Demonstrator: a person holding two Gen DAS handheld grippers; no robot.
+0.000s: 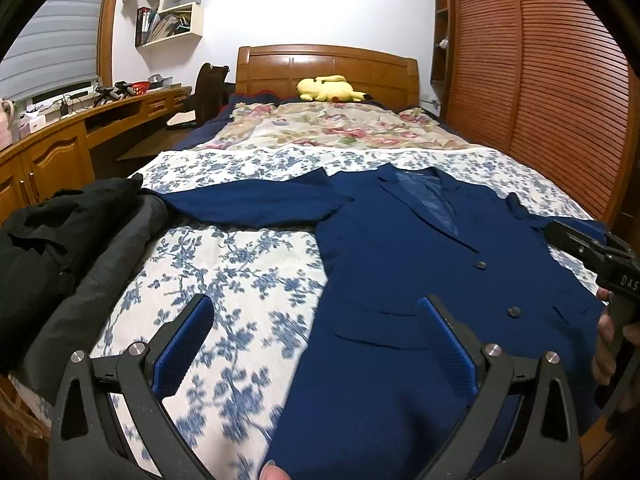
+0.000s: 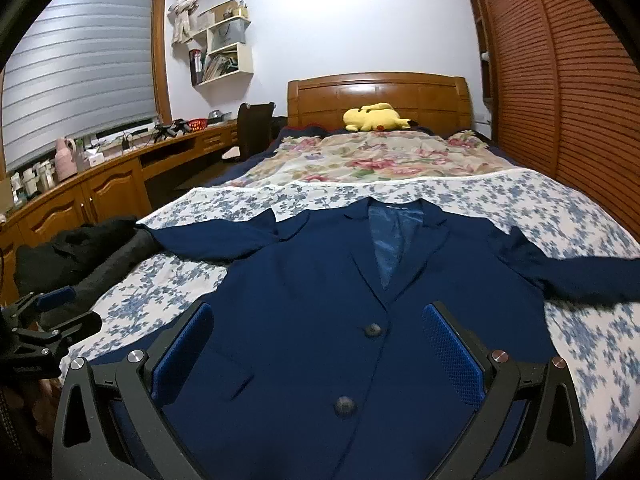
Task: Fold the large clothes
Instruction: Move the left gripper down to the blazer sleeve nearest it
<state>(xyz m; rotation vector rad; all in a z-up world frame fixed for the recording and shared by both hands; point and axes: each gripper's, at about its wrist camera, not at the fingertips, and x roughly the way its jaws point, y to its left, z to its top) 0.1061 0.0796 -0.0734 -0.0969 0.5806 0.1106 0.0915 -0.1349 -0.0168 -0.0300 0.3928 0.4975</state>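
Blazer [image 2: 320, 300] navy, flat, buttoned, sleeves spread; left claw [image 1: 316, 344], right claw [image 2: 320, 352] both apart.

A navy blue blazer [image 2: 320, 320] lies flat and face-up, buttoned with two dark buttons, its lapels showing a lighter blue lining. The right tool is directly over its lower front. Both sleeves stretch sideways, one out past each side of that tool.

Left gripper [image 1: 316, 344] and right gripper [image 2: 318, 354] both hover with fingers [image 2: 452, 356] spread wide, holding nothing.
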